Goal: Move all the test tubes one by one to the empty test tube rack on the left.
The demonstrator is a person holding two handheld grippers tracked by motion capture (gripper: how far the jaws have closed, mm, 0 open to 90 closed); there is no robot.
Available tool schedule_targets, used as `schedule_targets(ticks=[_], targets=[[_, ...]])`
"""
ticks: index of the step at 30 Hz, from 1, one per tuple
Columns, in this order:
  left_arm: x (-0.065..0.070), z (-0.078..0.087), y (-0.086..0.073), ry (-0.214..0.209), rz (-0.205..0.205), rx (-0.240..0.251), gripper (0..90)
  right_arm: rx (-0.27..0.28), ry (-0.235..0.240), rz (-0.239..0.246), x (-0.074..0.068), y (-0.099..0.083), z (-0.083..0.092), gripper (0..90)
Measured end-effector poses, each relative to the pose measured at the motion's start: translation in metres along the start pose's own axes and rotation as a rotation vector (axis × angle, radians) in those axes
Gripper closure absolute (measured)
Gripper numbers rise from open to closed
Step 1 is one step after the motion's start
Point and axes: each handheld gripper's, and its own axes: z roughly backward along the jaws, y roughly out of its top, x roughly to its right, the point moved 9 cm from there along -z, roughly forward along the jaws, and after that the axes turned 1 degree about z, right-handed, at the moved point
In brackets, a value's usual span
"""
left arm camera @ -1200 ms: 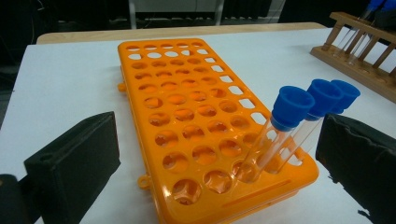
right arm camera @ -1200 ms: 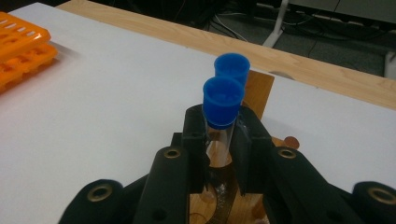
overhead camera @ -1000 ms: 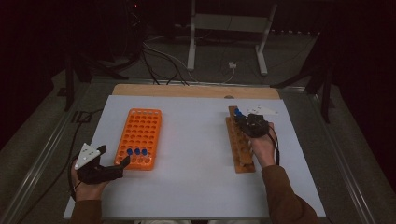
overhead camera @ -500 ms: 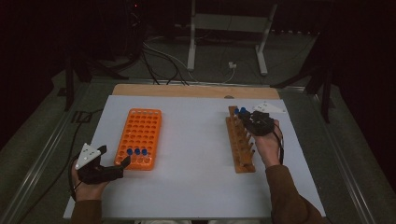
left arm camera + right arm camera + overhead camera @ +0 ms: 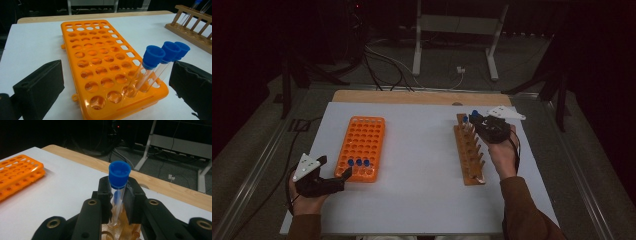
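Observation:
My right gripper is shut on a clear test tube with a blue cap, held upright over the far end of the wooden rack. The tube's lower end hangs close above a hole in the wooden rack. A second blue-capped tube stands in that rack beside it. My left gripper stands open at the near right corner of the orange rack. Three blue-capped tubes lean in the near row of the orange rack, between the pads of my left gripper but untouched.
A white mat covers the table, with a wooden edge at the back. Cables and metal stand legs lie on the dark floor beyond. Open mat lies between the two racks.
My right gripper has risen with the blue-capped tube, drawing it up out of the wooden rack. The left gripper has stayed still.

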Motion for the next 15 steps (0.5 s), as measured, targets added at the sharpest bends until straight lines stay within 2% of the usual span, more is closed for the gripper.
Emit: schedule_targets(ticks=[7, 15], targets=[[0.0, 0.002, 0.001, 0.001, 0.002, 0.008, 0.6, 0.01, 0.026, 0.011, -0.009, 0.005, 0.004, 77.3], [0.0, 0.005, 0.003, 0.0, 0.002, 0.018, 0.6, 0.005, 0.071, 0.013, -0.026, 0.005, 0.002, 77.3]])
